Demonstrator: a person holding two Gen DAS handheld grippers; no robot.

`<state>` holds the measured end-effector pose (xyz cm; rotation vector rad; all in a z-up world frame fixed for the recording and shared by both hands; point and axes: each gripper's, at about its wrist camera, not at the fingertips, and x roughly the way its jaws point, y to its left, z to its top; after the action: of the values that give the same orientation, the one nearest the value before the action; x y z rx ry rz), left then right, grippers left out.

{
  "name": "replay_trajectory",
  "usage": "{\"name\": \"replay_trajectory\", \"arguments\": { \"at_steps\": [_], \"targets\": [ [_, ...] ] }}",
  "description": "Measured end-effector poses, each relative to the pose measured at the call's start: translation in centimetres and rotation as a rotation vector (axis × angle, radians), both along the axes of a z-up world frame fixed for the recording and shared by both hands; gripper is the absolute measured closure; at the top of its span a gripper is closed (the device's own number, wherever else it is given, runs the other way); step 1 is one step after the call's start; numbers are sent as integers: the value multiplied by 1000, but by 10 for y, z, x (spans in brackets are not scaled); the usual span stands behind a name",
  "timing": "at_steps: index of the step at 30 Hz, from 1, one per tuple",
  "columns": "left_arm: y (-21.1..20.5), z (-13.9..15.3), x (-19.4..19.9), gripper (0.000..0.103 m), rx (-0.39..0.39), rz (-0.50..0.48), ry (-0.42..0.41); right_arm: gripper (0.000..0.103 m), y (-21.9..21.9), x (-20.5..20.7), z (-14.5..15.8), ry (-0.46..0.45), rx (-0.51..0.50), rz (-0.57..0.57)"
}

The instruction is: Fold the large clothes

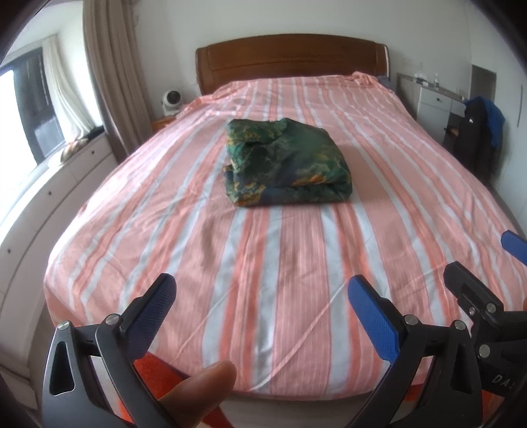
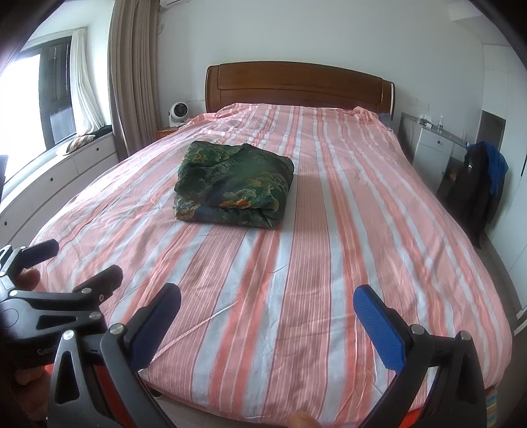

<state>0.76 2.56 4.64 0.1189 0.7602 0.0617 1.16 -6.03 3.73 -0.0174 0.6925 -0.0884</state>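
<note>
Midway up the pink-and-white striped bedspread (image 2: 329, 263) lies the folded green patterned garment (image 2: 232, 186), well apart from left gripper (image 1: 262, 307) and right gripper (image 2: 266, 312), both spread wide and empty; best checked for loose edges before withdrawing.

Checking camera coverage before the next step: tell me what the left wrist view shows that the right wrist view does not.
Only the left wrist view: a fingertip between the left claw's arms, and the right claw entering at its right edge.

Only the right wrist view: the air conditioner above the curtain, and the left claw at its left edge.

Both: the folded green garment on the striped bed, wooden headboard, white fan, blue jacket. Both claws open, holding nothing.
</note>
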Motion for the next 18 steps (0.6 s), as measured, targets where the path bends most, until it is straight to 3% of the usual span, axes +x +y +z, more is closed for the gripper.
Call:
{"name": "replay_trajectory", "arguments": {
  "at_steps": [18],
  "targets": [
    [3,-1,-1,0,17,8,-2,0,-5,6,-2,11,-22,-16]
  ]
}}
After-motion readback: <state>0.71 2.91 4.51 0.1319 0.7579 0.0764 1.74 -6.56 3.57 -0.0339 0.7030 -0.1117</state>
